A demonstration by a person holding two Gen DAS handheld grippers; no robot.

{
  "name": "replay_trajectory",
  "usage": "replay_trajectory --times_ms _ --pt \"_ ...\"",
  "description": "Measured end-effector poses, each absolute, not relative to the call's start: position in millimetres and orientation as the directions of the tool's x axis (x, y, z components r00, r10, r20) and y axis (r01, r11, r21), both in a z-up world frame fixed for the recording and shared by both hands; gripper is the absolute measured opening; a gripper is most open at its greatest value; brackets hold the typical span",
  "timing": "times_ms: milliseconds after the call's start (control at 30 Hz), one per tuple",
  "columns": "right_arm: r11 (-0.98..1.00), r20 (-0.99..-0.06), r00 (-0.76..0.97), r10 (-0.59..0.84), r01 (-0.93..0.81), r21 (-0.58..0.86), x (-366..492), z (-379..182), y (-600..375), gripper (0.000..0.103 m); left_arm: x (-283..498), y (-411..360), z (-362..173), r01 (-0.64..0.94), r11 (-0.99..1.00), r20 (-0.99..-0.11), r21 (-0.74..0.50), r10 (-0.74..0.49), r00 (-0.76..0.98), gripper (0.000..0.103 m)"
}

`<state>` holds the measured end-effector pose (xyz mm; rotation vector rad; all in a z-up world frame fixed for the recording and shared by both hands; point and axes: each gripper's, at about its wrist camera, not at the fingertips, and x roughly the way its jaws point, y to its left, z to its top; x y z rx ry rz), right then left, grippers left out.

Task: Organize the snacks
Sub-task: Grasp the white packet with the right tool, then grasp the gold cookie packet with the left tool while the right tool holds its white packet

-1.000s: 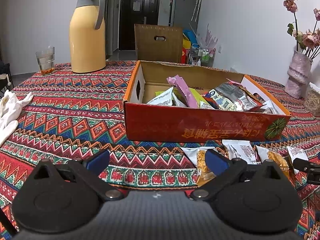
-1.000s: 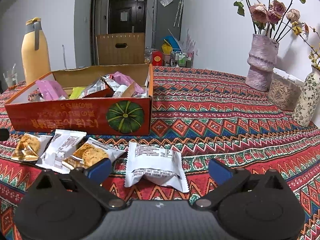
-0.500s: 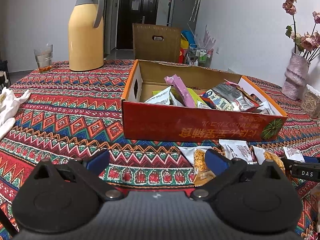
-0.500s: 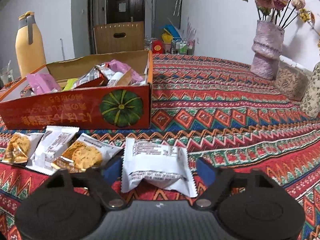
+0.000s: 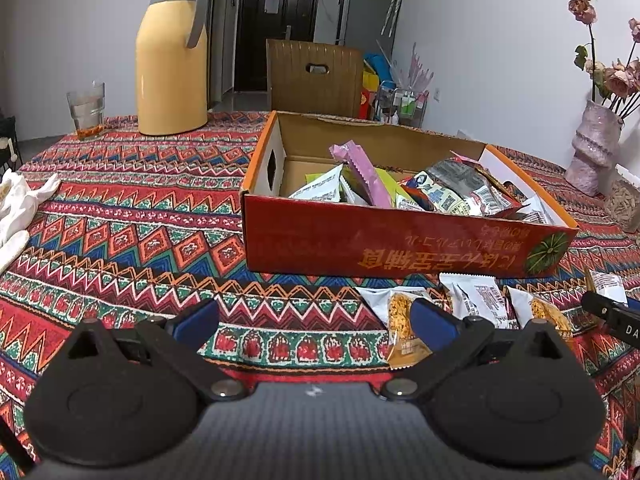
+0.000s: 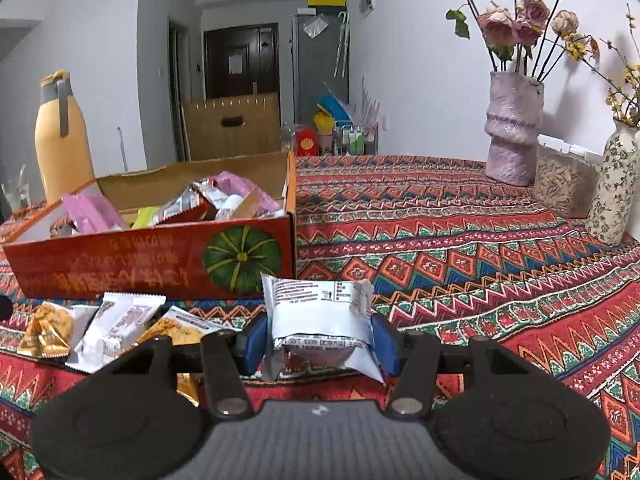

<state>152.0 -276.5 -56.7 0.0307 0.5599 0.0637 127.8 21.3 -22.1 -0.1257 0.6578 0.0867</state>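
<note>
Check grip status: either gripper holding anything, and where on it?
Right gripper is closing on the white snack packet, blue pads pressing its two side edges near the lower end. Left gripper is open, nothing between its fingers.

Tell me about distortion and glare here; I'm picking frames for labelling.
Left wrist view: fisheye bends the red box, whose front face carries a pale sheen; dark corner top right. Right wrist view: dark vignette in the upper corners, doorway leans, the white packet between the fingers stays sharp, printing on the box front is washed out.
</note>
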Motion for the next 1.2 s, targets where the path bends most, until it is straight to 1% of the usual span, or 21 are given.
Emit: replay_trajectory --times_ms 133,267,533,700,867,1200 --pt "0.997 -0.514 0.855 0.076 -0.049 0.067 149 -55 -281 0.055 135 21 -20 -0.119 0.987 -0.651 -0.108 0.020 0.759 0.103" --pt "0.995 -0.503 0.860 0.085 -0.047 0.088 146 -53 -284 0.055 147 13 -21 -0.142 0.986 -0.699 -0.089 0.040 0.714 0.103" --pt "0.991 -0.476 0.872 0.116 -0.072 0.109 140 -51 -285 0.055 173 -14 -24 -0.140 0.990 -0.732 -0.036 0.069 0.678 0.103" --pt "0.989 -0.463 0.877 0.132 -0.084 0.122 137 -50 -286 0.056 192 -24 -40 -0.152 0.988 -0.774 -0.012 0.087 0.627 0.103" --pt "0.987 -0.453 0.880 0.142 -0.092 0.132 135 -49 -288 0.056 197 -29 -48 -0.162 0.987 -0.788 0.017 0.113 0.606 0.103" --pt "0.986 -0.441 0.885 0.151 -0.101 0.136 133 -47 -287 0.057 199 -30 -48 -0.169 0.985 -0.798 0.018 0.116 0.591 0.103"
